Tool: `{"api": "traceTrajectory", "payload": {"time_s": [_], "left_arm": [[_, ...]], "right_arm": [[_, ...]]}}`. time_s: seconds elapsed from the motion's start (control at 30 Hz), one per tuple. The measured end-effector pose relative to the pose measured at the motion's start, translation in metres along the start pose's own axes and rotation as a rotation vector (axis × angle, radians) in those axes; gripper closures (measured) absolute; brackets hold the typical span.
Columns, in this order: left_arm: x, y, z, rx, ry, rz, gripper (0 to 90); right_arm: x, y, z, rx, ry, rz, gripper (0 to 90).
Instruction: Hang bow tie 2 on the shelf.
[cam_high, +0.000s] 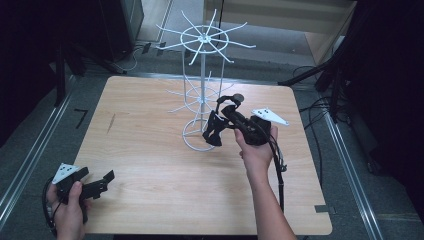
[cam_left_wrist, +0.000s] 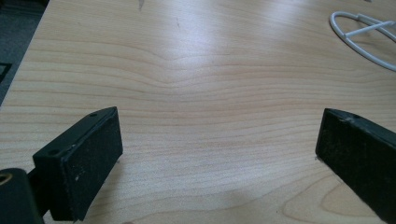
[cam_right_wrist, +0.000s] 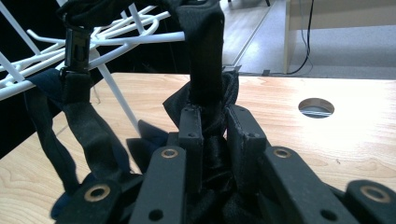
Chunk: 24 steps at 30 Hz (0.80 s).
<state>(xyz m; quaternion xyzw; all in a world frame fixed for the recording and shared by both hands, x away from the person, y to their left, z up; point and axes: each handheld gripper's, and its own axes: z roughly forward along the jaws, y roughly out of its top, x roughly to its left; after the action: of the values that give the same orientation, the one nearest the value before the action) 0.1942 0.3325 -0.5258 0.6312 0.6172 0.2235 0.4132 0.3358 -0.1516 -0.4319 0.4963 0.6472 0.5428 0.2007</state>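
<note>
At the left of the high view, the left gripper (cam_high: 102, 182) rests near the front corner of the wooden table (cam_high: 150, 150), its jaws wide apart with nothing between them; its own view shows bare wood between the two pads (cam_left_wrist: 91, 158). It seems to be waiting.

In the middle stands the white wire rack (cam_high: 202, 90), with spokes fanning out at two levels and a ring base on the table.

To the right, the right gripper (cam_high: 220, 125) is clamped on a black bow tie (cam_right_wrist: 212, 140), the pads pinching the bunched fabric at its knot. The bow tie hangs just beside the rack's pole, and its strap (cam_right_wrist: 77, 93) with a plastic clasp drapes up among the lower spokes.

By my reading, the bow tie is being hung: it has reached the rack, but letting go is not yet done.

Whether the strap truly rests over a spoke or merely passes in front of it is hard to tell; dark fabric hides the contact.
</note>
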Motion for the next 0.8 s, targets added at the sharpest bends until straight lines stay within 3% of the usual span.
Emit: {"api": "traceTrajectory", "payload": {"time_s": [0.8], "left_arm": [[0.0,0.0,0.0,-0.004,0.001,0.001,1.0]], "right_arm": [[0.013,-0.012,-0.005,0.029,0.047,-0.051,77.2]]}}
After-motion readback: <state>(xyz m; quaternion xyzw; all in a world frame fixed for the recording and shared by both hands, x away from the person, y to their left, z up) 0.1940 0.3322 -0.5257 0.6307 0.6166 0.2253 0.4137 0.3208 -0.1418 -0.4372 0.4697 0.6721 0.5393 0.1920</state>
